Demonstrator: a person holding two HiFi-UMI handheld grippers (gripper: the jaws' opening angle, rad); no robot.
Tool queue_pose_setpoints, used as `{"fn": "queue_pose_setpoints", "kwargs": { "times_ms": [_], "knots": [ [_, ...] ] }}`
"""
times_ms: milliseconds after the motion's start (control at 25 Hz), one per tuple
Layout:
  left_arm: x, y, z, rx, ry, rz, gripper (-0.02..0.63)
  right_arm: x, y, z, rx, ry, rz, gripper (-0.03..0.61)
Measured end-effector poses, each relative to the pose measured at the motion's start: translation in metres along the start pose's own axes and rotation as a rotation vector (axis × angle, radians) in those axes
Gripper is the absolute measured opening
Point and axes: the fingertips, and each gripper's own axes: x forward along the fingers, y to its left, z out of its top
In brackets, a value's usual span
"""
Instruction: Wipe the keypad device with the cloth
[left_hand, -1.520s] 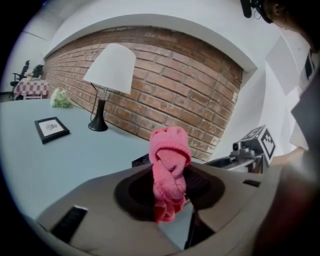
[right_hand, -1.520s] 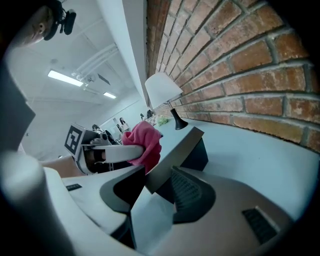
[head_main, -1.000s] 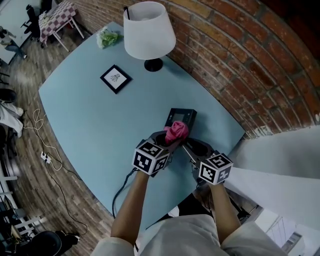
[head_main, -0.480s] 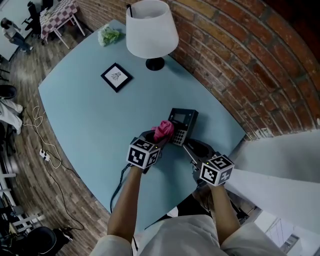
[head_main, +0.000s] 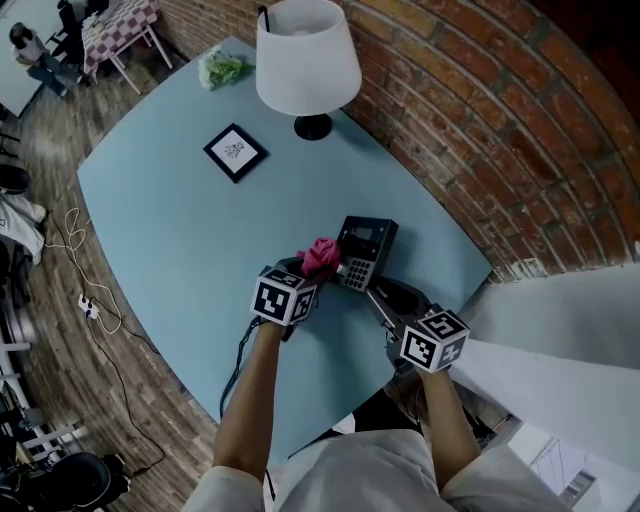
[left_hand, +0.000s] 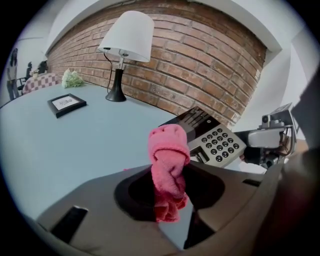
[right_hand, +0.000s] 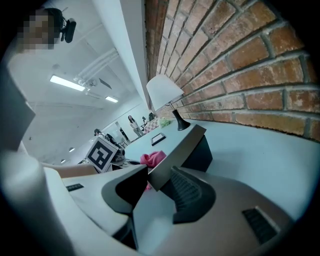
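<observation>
The black keypad device (head_main: 365, 250) lies on the pale blue table (head_main: 180, 230) near the brick wall, its screen end farthest from me. My left gripper (head_main: 318, 268) is shut on a bunched pink cloth (head_main: 320, 255), which hangs just left of the device's keypad (left_hand: 215, 142). The cloth (left_hand: 169, 165) stands up between the jaws of the left gripper (left_hand: 169, 192). My right gripper (head_main: 372, 290) grips the device's near edge (right_hand: 187, 145). The jaws of the right gripper (right_hand: 155, 187) have just been opening a little, with that edge still between them and touching both.
A white-shaded lamp (head_main: 305, 60) stands at the back by the brick wall. A small framed picture (head_main: 234, 152) lies left of it, and a green bundle (head_main: 220, 70) sits at the far corner. A dark cable (head_main: 240, 370) hangs over the near table edge.
My left gripper has carried the pink cloth left and slightly down, from over the keypad to beside the device's left edge. The right gripper has stayed put.
</observation>
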Motion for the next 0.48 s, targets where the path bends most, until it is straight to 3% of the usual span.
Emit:
{"fn": "queue_pose_setpoints", "kwargs": {
  "times_ms": [320, 480],
  "knots": [
    [0.0, 0.009, -0.004, -0.026, 0.017, 0.039, 0.173, -0.001, 0.0, -0.002, 0.007, -0.001, -0.007, 0.158],
    [-0.015, 0.004, 0.004, -0.075, -0.039, 0.032, 0.17, -0.003, -0.002, -0.001, 0.008, -0.006, -0.035, 0.178]
  ]
}}
